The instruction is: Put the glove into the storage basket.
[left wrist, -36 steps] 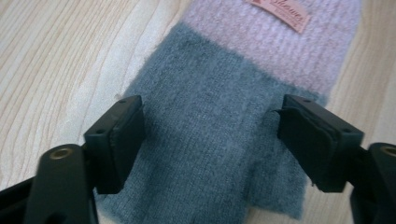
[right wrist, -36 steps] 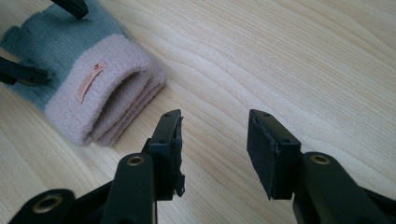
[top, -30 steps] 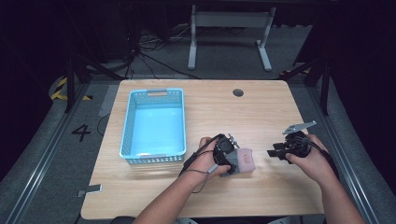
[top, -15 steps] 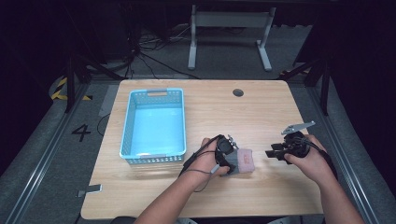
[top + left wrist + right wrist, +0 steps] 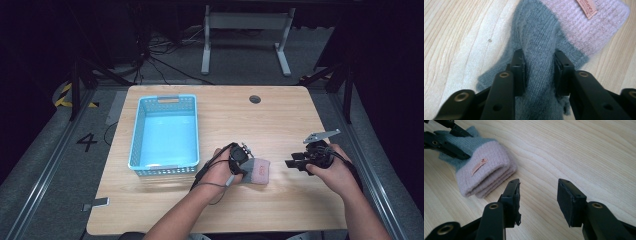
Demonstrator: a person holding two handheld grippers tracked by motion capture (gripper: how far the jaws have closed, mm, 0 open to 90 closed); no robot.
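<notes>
Just closing, left gripper [image 5: 537,72] fingers pinch the fuzzy grey, pink-cuffed knit glove [image 5: 564,32]; right gripper [image 5: 539,200] gapes.

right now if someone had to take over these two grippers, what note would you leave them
Left gripper: its fingers have just been closing and now pinch a raised fold of the grey part of the knit glove, which lies on the table.
Right gripper: open over bare wood just right of the glove's pink cuff, holding nothing.
Blue basket: at the table's left, nothing visible inside.
Done: glove gripped, not yet lifted.
Left, as a guess: lift the glove and carry it left into the basket; the right gripper can steady the cuff if it sags.
</notes>
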